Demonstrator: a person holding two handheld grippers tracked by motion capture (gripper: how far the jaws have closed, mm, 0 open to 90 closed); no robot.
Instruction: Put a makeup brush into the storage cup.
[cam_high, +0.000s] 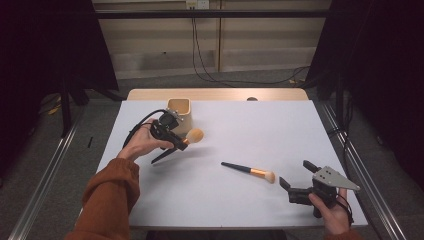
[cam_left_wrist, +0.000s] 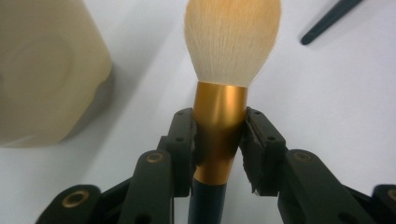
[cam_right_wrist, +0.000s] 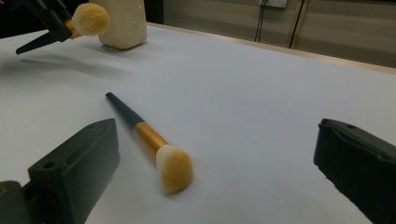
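Now we have one brush gripped left, another lying loose, right gripper spread.

Our left gripper (cam_high: 181, 142) pinches the powder brush (cam_left_wrist: 223, 84) by its gold ferrule, jaws pressed on both sides, bristles pointing out past the tips; the brush is lifted off the table (cam_high: 250, 125), its dark handle slanting down toward the near-left side. Just beside it, near the far-left corner, the beige holder (cam_high: 179, 113) stands upright, close to the bristle head but not touching as far as we can tell. A second brush (cam_high: 249, 171) lies flat near the middle of the near edge, bristles toward the right gripper (cam_high: 297, 180), handle pointing away to the far left. Our right gripper rests by the near-right corner, jaws wide apart, holding nothing, the second brush just in front of them. Nothing stands between that brush and the holder.
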